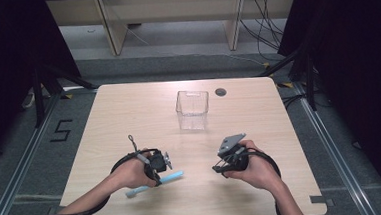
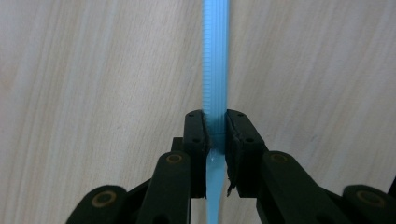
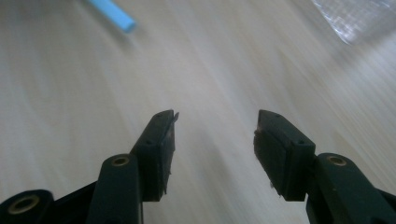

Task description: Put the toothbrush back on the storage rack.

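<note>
Blue toothbrush (image 1: 154,183) lies low on the desk (image 1: 128,111), near its front edge & left of centre, clamped at mid-handle by the left gripper (image 1: 157,165). In the left gripper view both black fingers (image 2: 195,140) press on the ribbed blue handle (image 2: 215,70), which runs straight up away from them over the wood. Right gripper (image 1: 230,157) sits to the right, well apart from the brush, held in the person's right hand (image 1: 255,171). In the right gripper view its fingers (image 3: 156,140) stand apart w/ nothing between them, just bare wood; one blue end of the brush (image 3: 114,14) shows at top left. Clear plastic container (image 1: 192,110) stands upright farther back, about mid-desk, apart from both grippers.
</note>
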### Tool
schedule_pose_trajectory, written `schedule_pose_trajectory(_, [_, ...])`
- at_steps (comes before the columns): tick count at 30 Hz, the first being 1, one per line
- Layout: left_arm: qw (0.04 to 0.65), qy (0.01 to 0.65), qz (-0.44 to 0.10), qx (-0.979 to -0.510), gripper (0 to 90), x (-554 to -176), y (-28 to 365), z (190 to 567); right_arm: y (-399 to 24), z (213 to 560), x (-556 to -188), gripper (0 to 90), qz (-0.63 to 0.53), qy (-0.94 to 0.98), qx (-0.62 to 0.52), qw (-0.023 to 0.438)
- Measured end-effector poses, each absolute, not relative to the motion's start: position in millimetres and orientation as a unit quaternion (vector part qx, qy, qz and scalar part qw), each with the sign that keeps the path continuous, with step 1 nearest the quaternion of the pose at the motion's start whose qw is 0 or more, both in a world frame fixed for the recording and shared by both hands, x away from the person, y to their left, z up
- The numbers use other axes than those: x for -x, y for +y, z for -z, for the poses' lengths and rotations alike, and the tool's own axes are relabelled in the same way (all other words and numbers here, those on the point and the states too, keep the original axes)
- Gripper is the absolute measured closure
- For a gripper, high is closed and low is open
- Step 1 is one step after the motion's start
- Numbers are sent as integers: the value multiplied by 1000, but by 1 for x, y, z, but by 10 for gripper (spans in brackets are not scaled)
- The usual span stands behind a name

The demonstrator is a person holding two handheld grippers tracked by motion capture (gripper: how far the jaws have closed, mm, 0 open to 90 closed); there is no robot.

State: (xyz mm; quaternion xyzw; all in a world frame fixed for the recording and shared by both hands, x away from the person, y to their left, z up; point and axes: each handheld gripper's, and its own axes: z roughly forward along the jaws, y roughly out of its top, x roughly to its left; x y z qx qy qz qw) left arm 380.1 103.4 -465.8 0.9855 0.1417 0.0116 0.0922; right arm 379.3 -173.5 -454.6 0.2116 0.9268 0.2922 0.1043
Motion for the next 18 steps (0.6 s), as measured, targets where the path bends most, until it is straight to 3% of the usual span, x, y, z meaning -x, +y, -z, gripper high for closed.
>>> schedule_pose_trajectory(9, [108,94,-10,-990,780,-369,94,456,-135,455,-369,493,-288,947,-133,48])
schedule_pose_trajectory(18, [117,67,-18,-991,780,-363,89,451,-116,465,-371,548,-287,956,-62,27])
